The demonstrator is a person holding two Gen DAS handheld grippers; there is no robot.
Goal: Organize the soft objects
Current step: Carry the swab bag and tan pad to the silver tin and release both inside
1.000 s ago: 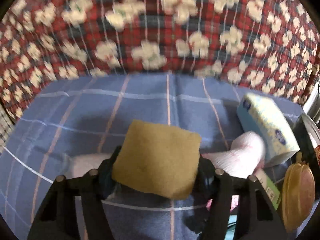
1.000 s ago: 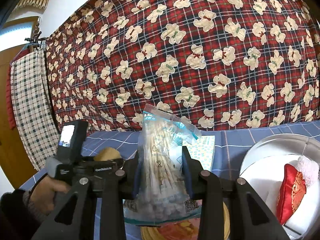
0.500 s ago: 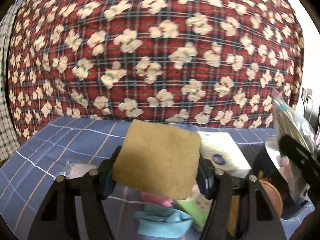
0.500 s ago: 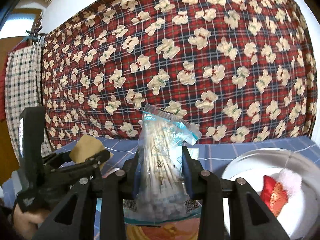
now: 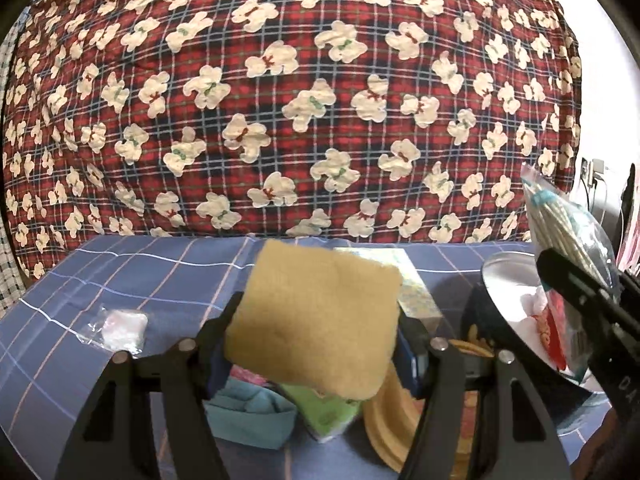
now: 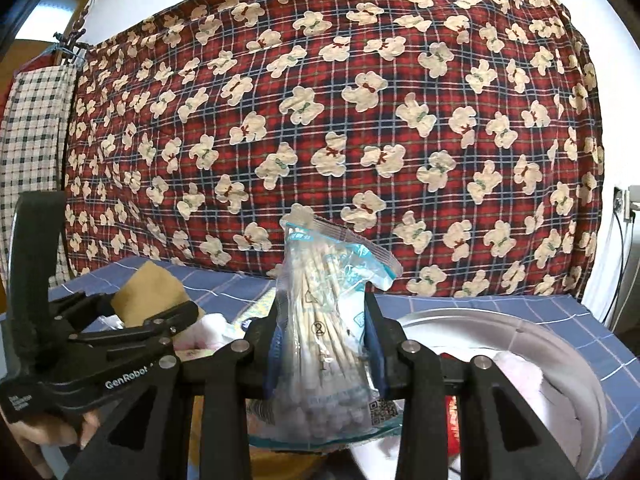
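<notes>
My left gripper (image 5: 318,322) is shut on a tan square sponge (image 5: 316,304), held above the blue checked bedspread (image 5: 120,276). In the right wrist view the same sponge (image 6: 146,292) and left gripper (image 6: 160,316) show at lower left, with a person's hand (image 6: 40,436) on the handle. My right gripper (image 6: 322,332) is shut on a clear bag of cotton swabs (image 6: 320,276), held upright. That bag (image 5: 560,220) and the right gripper (image 5: 580,300) appear at the right edge of the left wrist view, over a silver basin (image 5: 504,280).
The basin (image 6: 500,320) holds white and red soft items. Below the sponge lie a teal cloth (image 5: 248,412), a green pack (image 5: 324,408), a tissue pack (image 5: 414,288) and a yellow round thing (image 5: 388,420). A small plastic bag (image 5: 120,324) lies left. A red bear-print quilt (image 5: 300,100) stands behind.
My left gripper has swung right and lifted with the sponge; the basin and right gripper have come into its view. The right gripper turned slightly, still holding the bag.
</notes>
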